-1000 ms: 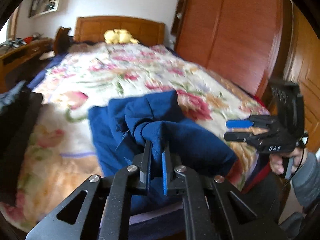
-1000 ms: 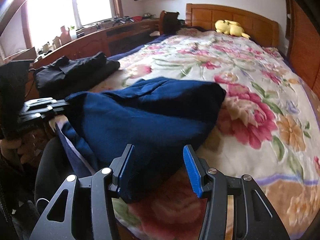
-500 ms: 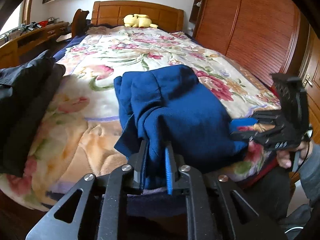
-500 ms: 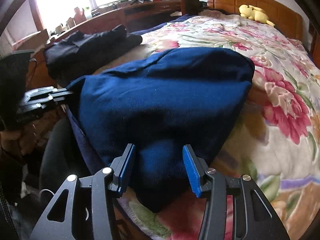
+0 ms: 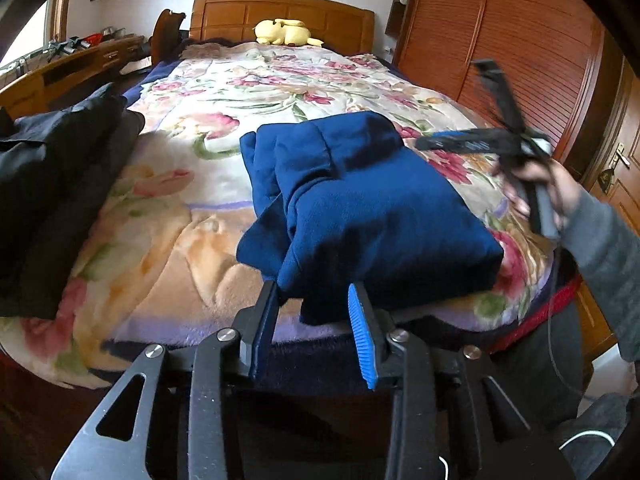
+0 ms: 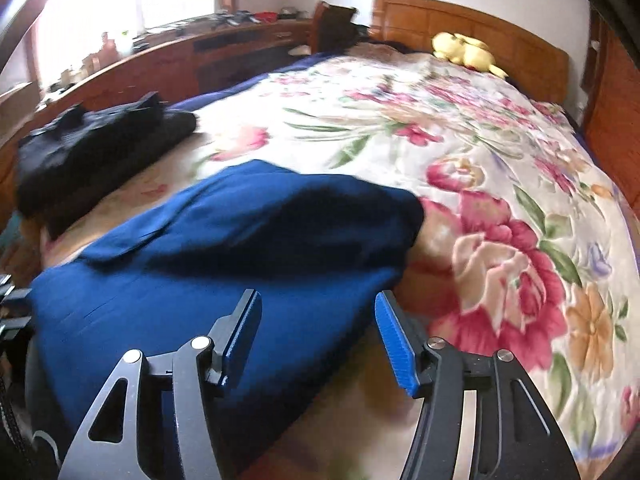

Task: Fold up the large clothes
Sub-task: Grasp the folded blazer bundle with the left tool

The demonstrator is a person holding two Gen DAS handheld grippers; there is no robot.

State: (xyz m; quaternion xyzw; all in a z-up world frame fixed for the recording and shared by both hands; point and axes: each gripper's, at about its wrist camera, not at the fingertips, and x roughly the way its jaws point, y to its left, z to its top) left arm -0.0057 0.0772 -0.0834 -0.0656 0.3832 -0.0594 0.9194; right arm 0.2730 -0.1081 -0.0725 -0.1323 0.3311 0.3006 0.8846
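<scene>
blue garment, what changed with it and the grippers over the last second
The left gripper, shut on the blue garment a second ago, has opened and let it go; the folded bundle now lies on the floral blanket. The right gripper has lifted off, open throughout. The black clothes and yellow plush toy stayed put.

The left gripper [image 5: 314, 312] is no longer pinching the navy blue garment [image 5: 360, 208]: its jaws, closed on a bunched fold of cloth a moment ago, are now standing apart with the near hem just between their tips. The garment is lying lower and flatter on the floral blanket [image 5: 192, 184], its folded bundle settling at the foot of the bed. The right gripper [image 5: 448, 143], earlier level beside the garment's right edge, is now lifting up and away from it, blurred with motion, and its own view is showing the navy blue garment [image 6: 224, 264] farther below its spread fingers.
</scene>
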